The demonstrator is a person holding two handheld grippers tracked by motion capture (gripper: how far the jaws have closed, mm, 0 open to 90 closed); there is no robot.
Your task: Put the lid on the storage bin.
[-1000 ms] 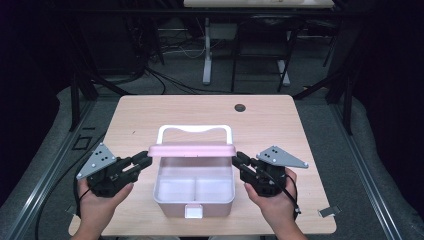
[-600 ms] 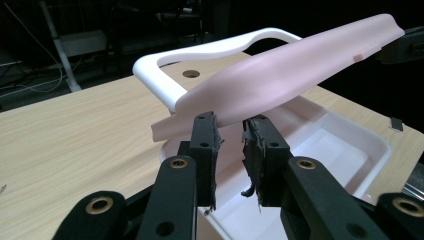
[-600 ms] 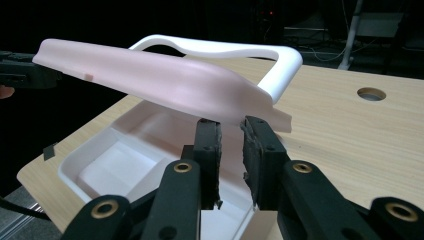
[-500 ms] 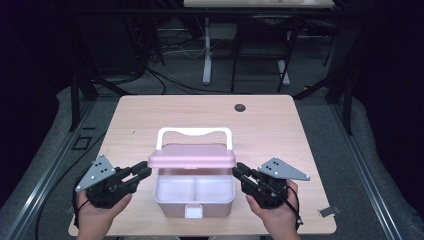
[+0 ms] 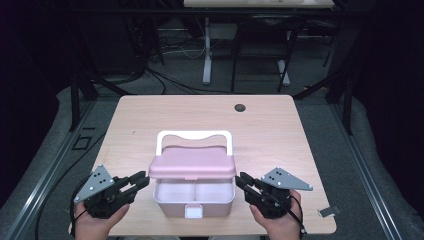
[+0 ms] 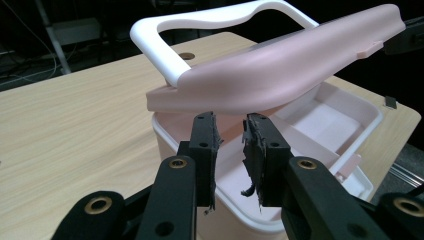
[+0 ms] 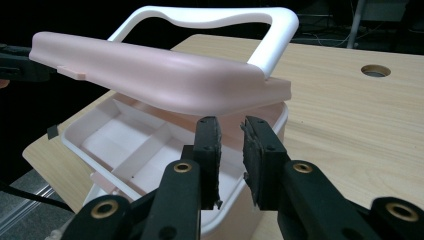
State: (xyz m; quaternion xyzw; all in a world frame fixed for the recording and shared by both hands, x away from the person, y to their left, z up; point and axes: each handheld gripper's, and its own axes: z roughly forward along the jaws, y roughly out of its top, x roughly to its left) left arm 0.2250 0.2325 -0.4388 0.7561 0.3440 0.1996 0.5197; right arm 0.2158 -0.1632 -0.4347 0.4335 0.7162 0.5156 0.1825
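Observation:
A pink box (image 5: 194,199) with two compartments stands near the table's front edge. Its pink lid (image 5: 192,162) hangs tilted, half open, over the base, and the white handle (image 5: 195,135) lies behind it. My left gripper (image 5: 141,178) is at the lid's left corner and my right gripper (image 5: 241,179) is at its right corner. In the left gripper view my jaws (image 6: 230,120) stand a little apart just under the lid's (image 6: 280,70) edge, nothing between them. The right gripper (image 7: 231,124) looks the same beneath the lid (image 7: 150,75). Whether the tips touch the lid I cannot tell.
The wooden table (image 5: 150,115) has a round hole (image 5: 240,107) at the far right. A small grey clip (image 5: 327,211) lies at the front right corner. Dark frames, cables and a desk leg stand beyond the table.
The lid has come down from a steep tilt to a lower one over the base. Both hands with their grippers sank and drew back toward the table's front edge.

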